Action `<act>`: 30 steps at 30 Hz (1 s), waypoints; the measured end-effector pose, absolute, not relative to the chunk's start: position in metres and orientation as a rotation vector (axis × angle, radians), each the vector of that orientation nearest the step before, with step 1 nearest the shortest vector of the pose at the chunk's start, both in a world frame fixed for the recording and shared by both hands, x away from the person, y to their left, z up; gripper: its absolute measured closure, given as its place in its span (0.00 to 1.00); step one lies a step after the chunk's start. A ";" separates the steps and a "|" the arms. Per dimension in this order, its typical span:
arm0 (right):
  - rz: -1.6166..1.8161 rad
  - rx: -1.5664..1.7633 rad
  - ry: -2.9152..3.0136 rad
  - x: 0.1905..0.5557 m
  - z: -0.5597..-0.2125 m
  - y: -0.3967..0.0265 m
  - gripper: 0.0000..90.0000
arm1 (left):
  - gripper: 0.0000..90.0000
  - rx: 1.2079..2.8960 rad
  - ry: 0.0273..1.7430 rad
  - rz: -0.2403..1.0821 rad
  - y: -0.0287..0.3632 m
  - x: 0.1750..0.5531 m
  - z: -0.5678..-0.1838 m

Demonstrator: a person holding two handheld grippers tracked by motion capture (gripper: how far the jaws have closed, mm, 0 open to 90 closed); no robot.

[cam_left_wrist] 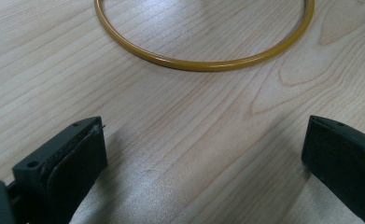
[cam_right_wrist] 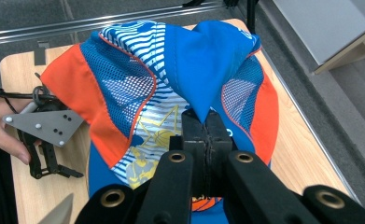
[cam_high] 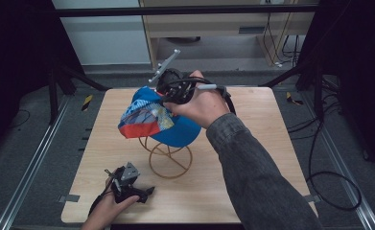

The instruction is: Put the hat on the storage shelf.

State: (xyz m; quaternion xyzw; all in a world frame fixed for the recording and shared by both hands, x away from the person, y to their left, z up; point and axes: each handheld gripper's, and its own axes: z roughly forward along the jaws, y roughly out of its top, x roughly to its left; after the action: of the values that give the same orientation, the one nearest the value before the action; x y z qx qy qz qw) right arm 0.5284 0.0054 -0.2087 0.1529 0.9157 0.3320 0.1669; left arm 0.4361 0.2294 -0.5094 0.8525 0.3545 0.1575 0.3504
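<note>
The cap [cam_high: 168,122] is held over the stand [cam_high: 169,160] by the right tongs [cam_right_wrist: 207,135], pinched on its fabric; seating appears unfinished. The left tongs [cam_left_wrist: 203,163] are spread, resting on the surface [cam_high: 252,158].

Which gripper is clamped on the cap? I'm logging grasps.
The right gripper: its jaws pinch the blue cap. The left gripper rests open on the table.
</note>
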 end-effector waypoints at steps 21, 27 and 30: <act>0.915 0.414 2.646 0.529 -0.223 0.019 1.00 | 0.00 2.205 0.919 0.407 0.229 0.436 -0.510; 0.908 0.411 2.660 0.528 -0.227 0.018 0.99 | 0.00 2.206 0.919 0.407 0.229 0.436 -0.510; 0.909 0.408 2.660 0.528 -0.228 0.018 0.99 | 0.00 2.205 0.919 0.406 0.229 0.436 -0.510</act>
State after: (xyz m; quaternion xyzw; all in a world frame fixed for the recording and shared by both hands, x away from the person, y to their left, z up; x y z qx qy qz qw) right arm 0.5278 0.0175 -0.2279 0.1419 0.9259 0.3164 0.1500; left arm 0.4361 0.2294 -0.5095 0.8520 0.3549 0.1567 0.3515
